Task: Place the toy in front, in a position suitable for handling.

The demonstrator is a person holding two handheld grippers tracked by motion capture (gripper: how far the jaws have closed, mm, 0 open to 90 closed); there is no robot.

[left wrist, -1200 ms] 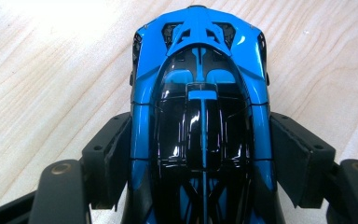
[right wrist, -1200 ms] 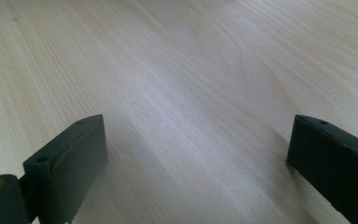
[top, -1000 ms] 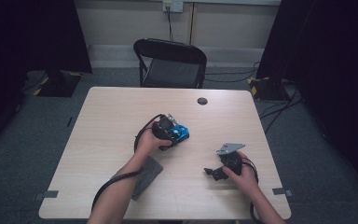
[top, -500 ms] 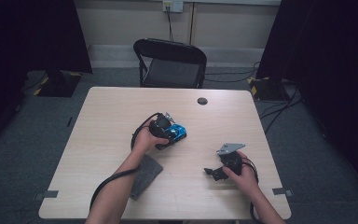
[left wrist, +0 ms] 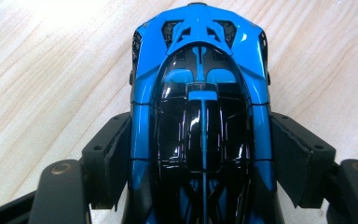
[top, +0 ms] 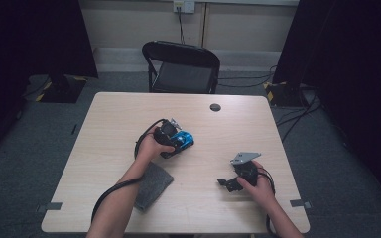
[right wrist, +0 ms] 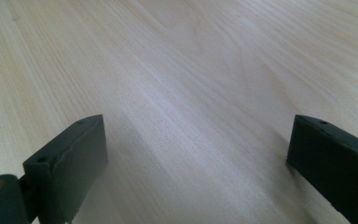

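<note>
We have the blue toy car [left wrist: 200, 112] between the fingers [left wrist: 116, 158] of our left gripper [top: 171, 133], whose pads sit against both flanks of the body, so the fingers are closed on it; the car sits on the tabletop [top: 119, 124] a little left of centre. We judge the step in hand to be the grasp itself, with the car not yet lifted, since wood grain shows right up against its nose in the left gripper view. The next move calls for a steady squeeze on those glossy, curved sides, which could slip, and a straight lift or slide. Our right gripper [top: 234, 179] rests near the front right of the tabletop, well apart from the car, its fingers [right wrist: 70, 158] spread wide with nothing between them. A grey cloth [top: 151, 183] lies under our left forearm, and a small dark disc [top: 215, 107] sits near the far edge. The surface is pale wood laminate; beyond it stands a black folding chair [top: 181, 64] on grey carpet, with dark curtains at both sides.
</note>
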